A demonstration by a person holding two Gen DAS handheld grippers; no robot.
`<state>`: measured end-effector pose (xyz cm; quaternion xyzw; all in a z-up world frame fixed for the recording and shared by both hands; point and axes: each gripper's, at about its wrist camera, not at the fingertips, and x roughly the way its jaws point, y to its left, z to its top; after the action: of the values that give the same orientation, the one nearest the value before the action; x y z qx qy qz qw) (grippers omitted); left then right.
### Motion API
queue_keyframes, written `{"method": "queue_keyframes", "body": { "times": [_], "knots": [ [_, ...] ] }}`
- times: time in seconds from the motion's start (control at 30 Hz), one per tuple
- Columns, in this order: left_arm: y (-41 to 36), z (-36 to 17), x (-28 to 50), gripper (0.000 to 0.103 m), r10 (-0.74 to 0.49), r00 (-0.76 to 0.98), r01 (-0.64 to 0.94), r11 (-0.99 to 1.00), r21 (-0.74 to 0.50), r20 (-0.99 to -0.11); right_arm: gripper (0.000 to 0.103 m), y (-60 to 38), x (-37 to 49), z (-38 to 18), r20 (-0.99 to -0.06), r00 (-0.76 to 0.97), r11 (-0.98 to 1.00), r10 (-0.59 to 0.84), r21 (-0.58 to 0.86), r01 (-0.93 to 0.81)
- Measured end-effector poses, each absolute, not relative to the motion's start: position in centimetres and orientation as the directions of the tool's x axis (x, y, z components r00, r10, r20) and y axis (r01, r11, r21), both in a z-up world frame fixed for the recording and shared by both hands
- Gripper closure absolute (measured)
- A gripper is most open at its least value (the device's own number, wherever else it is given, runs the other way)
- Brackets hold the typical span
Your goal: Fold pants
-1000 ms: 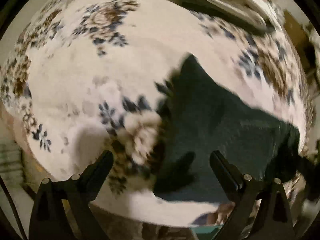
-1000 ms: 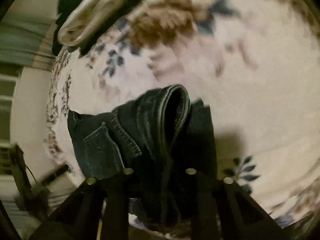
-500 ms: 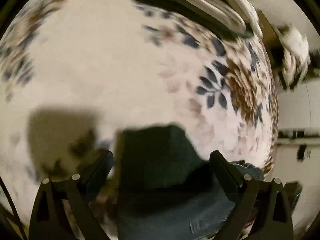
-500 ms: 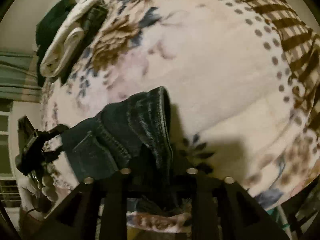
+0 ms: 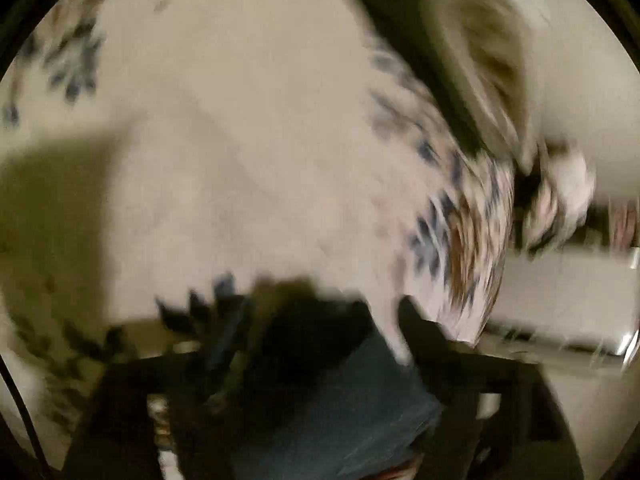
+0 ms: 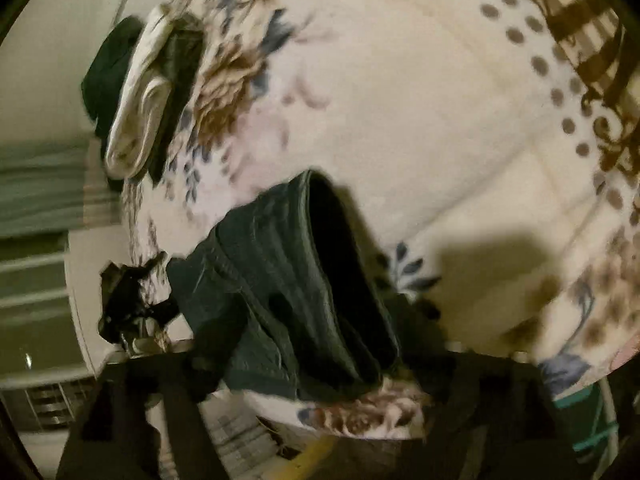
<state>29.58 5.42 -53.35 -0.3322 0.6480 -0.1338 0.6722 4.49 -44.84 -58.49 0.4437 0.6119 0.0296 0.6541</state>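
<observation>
1. The right wrist view is the clearer one. It shows the dark blue denim pants [image 6: 288, 292] bunched in a fold on a cream bedspread with brown and blue flowers [image 6: 420, 120], close to its near edge.
2. The right tool [image 6: 304, 364] sits low in that view, its two black fingers standing close on either side of the denim fold. The cloth runs between them, so it looks clamped on the pants, though blur softens the contact.
3. Only this view shows the other tool from outside: a black shape [image 6: 128, 308] at the far left end of the pants, beside the edge of the bed.
4. It also shows a stack of folded cream and dark green cloth [image 6: 140, 100] at the far left corner of the bedspread, well apart from the pants.
5. The left wrist view is heavily motion-blurred. The pants [image 5: 344, 408] appear there as a dark blue patch low in the middle, between the fingers of the left tool [image 5: 304, 360].
6. The left tool's fingers are smeared dark shapes; I cannot tell whether they are apart or pressed on the cloth.
7. The left view alone shows a broad shadow [image 5: 52, 220] on the bedspread [image 5: 248, 120] at left.
</observation>
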Motion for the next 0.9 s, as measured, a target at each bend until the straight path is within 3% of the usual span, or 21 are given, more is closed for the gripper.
{"method": "queue_keyframes", "body": {
  "times": [0.03,0.13,0.3,0.37,0.43,0.53,0.6,0.67,0.7,0.73,0.9],
  "knots": [
    [4.4,-52.6,28.7,0.023,-0.588,0.105,-0.193,0.779,-0.596,-0.802,0.021,-44.0,4.3,-59.0,-0.791,0.197,0.635,0.579,0.589,0.499],
    [2.7,-52.7,27.3,0.023,-0.567,0.06,-0.13,0.812,-0.569,-0.822,0.065,-41.8,3.9,-60.2,-0.79,0.17,0.662,0.589,0.593,0.459],
    [3.4,-54.8,28.6,0.023,-0.57,0.122,-0.221,0.782,-0.582,-0.812,0.069,-42.6,4.0,-61.4,-0.862,0.139,0.719,0.488,0.487,0.496],
    [4.3,-55.4,29.5,0.038,-0.58,0.162,-0.267,0.753,-0.601,-0.798,0.07,-42.6,4.4,-61.0,-0.856,0.152,0.717,0.494,0.5,0.486],
    [4.9,-55.9,30.7,0.084,-0.605,0.18,-0.282,0.723,-0.63,-0.775,0.07,-42.1,4.6,-60.1,-0.869,0.143,0.76,0.473,0.485,0.432],
    [5.6,-56.4,31.8,0.088,-0.601,0.159,-0.279,0.734,-0.62,-0.783,0.07,-42.1,4.3,-60.0,-0.861,0.128,0.744,0.493,0.493,0.451],
    [6.3,-55.6,31.7,0.082,-0.599,0.162,-0.284,0.733,-0.618,-0.785,0.06,-42.6,4.2,-60.2,-0.811,0.143,0.674,0.568,0.557,0.485],
    [6.8,-53.6,30.7,0.045,-0.566,0.158,-0.254,0.769,-0.587,-0.809,0.01,-42.5,3.8,-60.0,-0.705,0.215,0.563,0.676,0.682,0.468],
    [6.8,-52.4,29.5,0.019,-0.559,0.178,-0.223,0.779,-0.586,-0.81,0.007,-42.2,3.7,-60.0,-0.676,0.23,0.536,0.7,0.71,0.456],
    [7.1,-51.5,28.2,0.013,-0.564,0.203,-0.187,0.78,-0.597,-0.8,0.008,-42.0,3.6,-60.2,-0.664,0.235,0.525,0.71,0.721,0.452],
    [4.2,-53.3,23.6,0.013,-0.627,0.116,-0.119,0.761,-0.638,-0.77,0.007,-40.8,4.3,-63.4,-0.683,0.221,0.531,0.696,0.697,0.482]
  ]
}}
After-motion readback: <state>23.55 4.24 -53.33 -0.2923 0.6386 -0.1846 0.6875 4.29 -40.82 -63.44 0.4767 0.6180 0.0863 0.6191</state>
